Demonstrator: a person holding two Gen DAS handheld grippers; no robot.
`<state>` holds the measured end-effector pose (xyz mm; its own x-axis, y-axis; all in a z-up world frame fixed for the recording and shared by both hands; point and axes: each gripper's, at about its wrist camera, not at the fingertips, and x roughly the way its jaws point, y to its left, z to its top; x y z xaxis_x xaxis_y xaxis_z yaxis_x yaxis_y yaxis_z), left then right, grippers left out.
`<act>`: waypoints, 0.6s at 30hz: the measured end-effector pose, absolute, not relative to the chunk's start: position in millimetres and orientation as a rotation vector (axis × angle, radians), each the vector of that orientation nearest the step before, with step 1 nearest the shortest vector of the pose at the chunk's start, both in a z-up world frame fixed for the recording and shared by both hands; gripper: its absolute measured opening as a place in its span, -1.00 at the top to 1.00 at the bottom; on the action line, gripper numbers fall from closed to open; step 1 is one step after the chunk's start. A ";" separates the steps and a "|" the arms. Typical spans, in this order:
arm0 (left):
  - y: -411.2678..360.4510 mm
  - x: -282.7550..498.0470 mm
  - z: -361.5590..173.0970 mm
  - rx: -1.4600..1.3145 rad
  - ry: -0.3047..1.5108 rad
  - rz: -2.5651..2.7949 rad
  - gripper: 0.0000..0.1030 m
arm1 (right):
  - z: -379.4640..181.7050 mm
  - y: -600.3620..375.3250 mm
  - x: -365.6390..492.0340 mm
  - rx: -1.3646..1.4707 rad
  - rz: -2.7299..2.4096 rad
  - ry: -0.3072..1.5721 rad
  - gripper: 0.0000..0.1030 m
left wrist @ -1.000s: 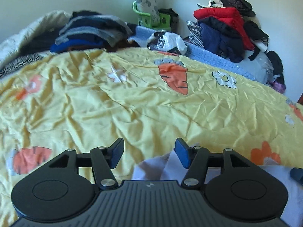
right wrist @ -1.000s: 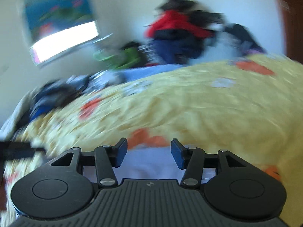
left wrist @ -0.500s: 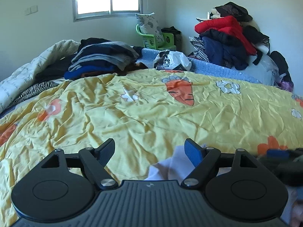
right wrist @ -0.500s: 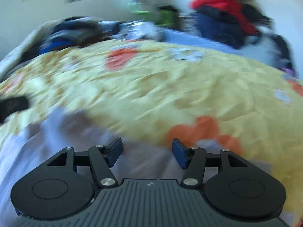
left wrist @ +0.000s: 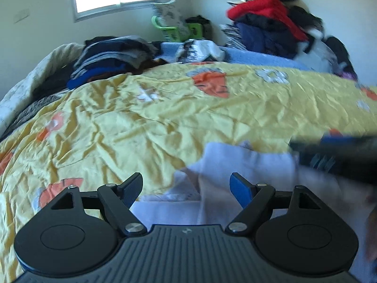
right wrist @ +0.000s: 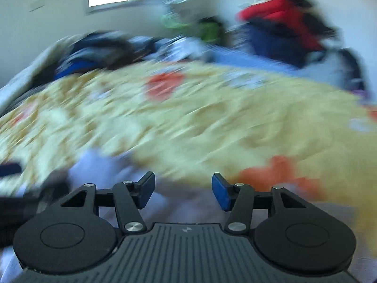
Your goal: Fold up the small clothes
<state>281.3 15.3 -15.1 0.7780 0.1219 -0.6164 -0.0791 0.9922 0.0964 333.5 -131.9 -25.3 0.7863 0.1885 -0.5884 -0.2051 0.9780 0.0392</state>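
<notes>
A small white garment point(left wrist: 238, 162) lies crumpled on the yellow bedspread point(left wrist: 146, 122) at the near edge. My left gripper point(left wrist: 186, 188) hovers just over it with its jaws standing wide and nothing pressed between the blue pads. In the left wrist view the right gripper point(left wrist: 339, 151) shows as a dark blur over the garment's right part. The right wrist view is smeared by motion. There my right gripper point(right wrist: 183, 189) is open above the same white garment point(right wrist: 99, 167), pads apart from the cloth. The left gripper point(right wrist: 21, 202) is a dark shape at the left edge.
The bedspread has carrot and flower prints. Folded dark clothes point(left wrist: 113, 56) are stacked at the far left of the bed. A tall heap with a red jacket point(left wrist: 266, 11) stands at the far right. A green chair point(left wrist: 179, 28) sits below the window.
The left jaws have spread wider, and more of the white garment shows ahead of them. The right gripper has come in from the right, over the garment; its own view swung across the bed.
</notes>
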 end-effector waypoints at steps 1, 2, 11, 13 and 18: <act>11.9 281.0 -16.4 0.086 0.673 0.092 -0.58 | -20.4 -138.1 329.2 -0.016 0.202 0.598 -0.19; 8.6 280.7 -17.9 0.100 0.673 0.084 -0.58 | -15.5 -147.5 321.4 0.000 0.207 0.569 -0.22; -7.8 292.7 -39.1 0.098 0.718 0.072 -0.68 | -33.8 -210.6 267.0 -0.120 0.209 0.697 -0.46; -7.4 293.0 -38.7 0.097 0.718 0.078 -0.69 | -44.5 -225.4 270.6 -0.126 0.134 0.690 -0.64; -5.0 284.7 -35.8 0.106 0.705 0.074 -0.70 | -31.2 -238.1 242.4 -0.044 0.053 0.587 -0.62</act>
<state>284.7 -5.0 -35.8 0.7596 0.1039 -0.6421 -0.0324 0.9920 0.1221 242.4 -238.1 -31.2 0.8314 0.0373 -0.5544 -0.0624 0.9977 -0.0264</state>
